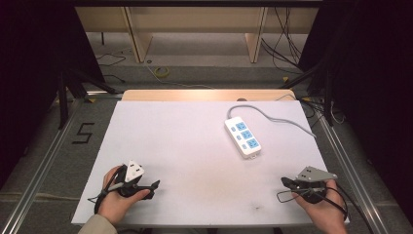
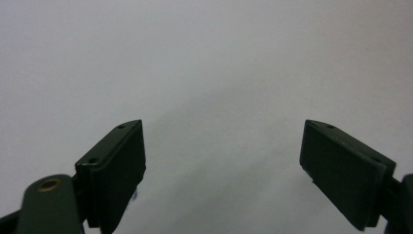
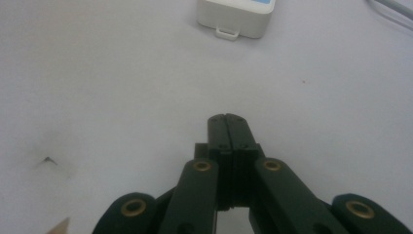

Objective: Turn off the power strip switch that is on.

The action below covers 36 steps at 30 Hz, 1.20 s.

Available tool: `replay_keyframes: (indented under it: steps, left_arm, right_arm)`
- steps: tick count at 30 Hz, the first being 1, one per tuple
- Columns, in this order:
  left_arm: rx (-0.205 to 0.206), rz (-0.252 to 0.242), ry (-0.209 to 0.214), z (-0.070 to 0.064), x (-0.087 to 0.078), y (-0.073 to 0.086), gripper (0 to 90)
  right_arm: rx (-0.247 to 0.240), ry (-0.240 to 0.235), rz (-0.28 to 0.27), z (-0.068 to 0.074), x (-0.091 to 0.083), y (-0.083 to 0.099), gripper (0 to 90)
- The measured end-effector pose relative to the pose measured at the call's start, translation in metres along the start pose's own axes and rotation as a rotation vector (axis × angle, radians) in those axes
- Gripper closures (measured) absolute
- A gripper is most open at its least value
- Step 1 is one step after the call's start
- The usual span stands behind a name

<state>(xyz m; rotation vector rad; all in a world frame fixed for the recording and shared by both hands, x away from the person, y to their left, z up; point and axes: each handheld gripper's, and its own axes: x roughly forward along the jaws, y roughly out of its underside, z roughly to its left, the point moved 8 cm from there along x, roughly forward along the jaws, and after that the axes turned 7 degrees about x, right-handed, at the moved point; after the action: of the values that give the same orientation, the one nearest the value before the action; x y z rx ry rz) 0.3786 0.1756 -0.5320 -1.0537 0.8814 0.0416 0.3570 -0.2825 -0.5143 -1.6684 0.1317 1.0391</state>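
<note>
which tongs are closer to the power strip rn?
Right. The right tongs sit just near-right of the power strip; the left tongs are farther off, toward the table's near-left.

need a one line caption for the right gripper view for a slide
Right gripper, jaws shut and empty, low over the white table, pointing toward the near end of a white power strip.

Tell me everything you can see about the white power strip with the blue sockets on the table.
The white plastic power strip with blue sockets lies flat on the white table, right of centre, angled so its length runs diagonally. Its top carries three blue socket panels in a row, with small markings beside them too blurred to read. A grey cable leaves its far end, loops, then runs off toward the table's right edge. In the right gripper view its near end shows a small loop-shaped tab. Only the table touches it; both grippers are well away.
</note>
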Motion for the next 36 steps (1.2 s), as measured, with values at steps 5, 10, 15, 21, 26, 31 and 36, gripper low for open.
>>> replay_keyframes:
  steps: [5, 10, 15, 21, 26, 31, 36]
  left_arm:
    - [0.008, 0.004, 0.004, -0.002, 0.0, 0.0, 16.9]
    - [0.008, 0.004, 0.004, -0.002, 0.001, 0.0, 16.9]
    - [0.011, 0.006, 0.001, -0.001, 0.001, 0.0, 16.9]
    - [0.014, 0.005, 0.002, -0.002, 0.001, 0.0, 16.9]
    - [0.014, 0.01, 0.004, -0.003, 0.002, 0.0, 16.9]
    - [0.018, 0.01, 0.003, -0.002, 0.002, 0.0, 16.9]
    - [0.015, 0.013, 0.004, -0.002, 0.003, 0.0, 16.9]
  right_arm:
    - [0.011, -0.006, 0.007, 0.001, 0.0, -0.003, 90.0]
    - [0.016, -0.008, 0.021, 0.002, 0.001, -0.004, 90.0]
    - [0.016, -0.025, 0.043, 0.004, 0.003, -0.006, 90.0]
    - [0.012, -0.023, 0.059, 0.005, 0.004, -0.009, 90.0]
    - [0.019, -0.018, 0.066, 0.004, 0.006, -0.011, 90.0]
    - [0.018, -0.015, 0.068, 0.003, 0.007, -0.014, 90.0]
    - [0.019, -0.011, 0.074, 0.003, 0.009, -0.017, 90.0]
